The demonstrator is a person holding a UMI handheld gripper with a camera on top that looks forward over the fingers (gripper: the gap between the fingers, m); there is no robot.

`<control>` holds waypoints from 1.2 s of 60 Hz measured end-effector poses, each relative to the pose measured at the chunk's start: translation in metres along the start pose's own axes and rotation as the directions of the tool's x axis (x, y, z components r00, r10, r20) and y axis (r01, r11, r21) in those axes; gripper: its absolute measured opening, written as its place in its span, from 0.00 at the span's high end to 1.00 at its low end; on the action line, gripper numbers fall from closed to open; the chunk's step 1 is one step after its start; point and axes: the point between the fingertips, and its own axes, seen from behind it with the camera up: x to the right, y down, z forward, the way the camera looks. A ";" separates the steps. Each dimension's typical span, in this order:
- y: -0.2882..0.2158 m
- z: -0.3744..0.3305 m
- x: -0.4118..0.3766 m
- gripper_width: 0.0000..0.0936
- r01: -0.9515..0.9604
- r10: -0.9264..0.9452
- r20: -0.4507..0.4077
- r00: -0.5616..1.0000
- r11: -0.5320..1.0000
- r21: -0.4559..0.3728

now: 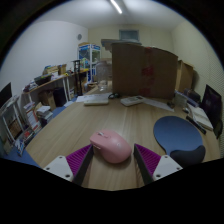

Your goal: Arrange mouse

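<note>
Pink mouse (111, 146) between open gripper (112, 160) fingers — blue mousepad (179, 135) just beside

Office or lab workroom around me: long wooden desk (70, 130), large brown cardboard box (143, 70), cluttered shelving (88, 60), ceiling strip light (117, 6).

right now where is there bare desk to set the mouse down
Bare desk lies beyond the pink mouse, up to the papers, and between the mouse and the blue mouse pad. The far end is crowded around the cardboard box. The open gripper has the mouse between its fingers.
</note>
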 end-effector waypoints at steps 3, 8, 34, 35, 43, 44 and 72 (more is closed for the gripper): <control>-0.005 0.010 0.002 0.09 -0.003 0.004 0.004 1.000 1.000 -0.011; -0.014 0.026 0.004 0.10 -0.004 0.004 0.000 1.000 1.000 -0.025; -0.023 0.044 0.000 0.58 0.041 -0.046 -0.063 0.997 0.996 -0.083; -0.024 0.043 -0.003 0.58 0.055 -0.060 -0.053 0.997 0.995 -0.077; -0.102 -0.008 -0.006 0.60 0.116 -0.109 -0.056 0.992 0.982 0.146; -0.118 -0.017 -0.003 0.60 0.113 -0.103 -0.061 0.993 0.976 0.184; -0.050 0.026 0.238 0.61 -0.030 0.030 -0.222 0.975 1.000 0.000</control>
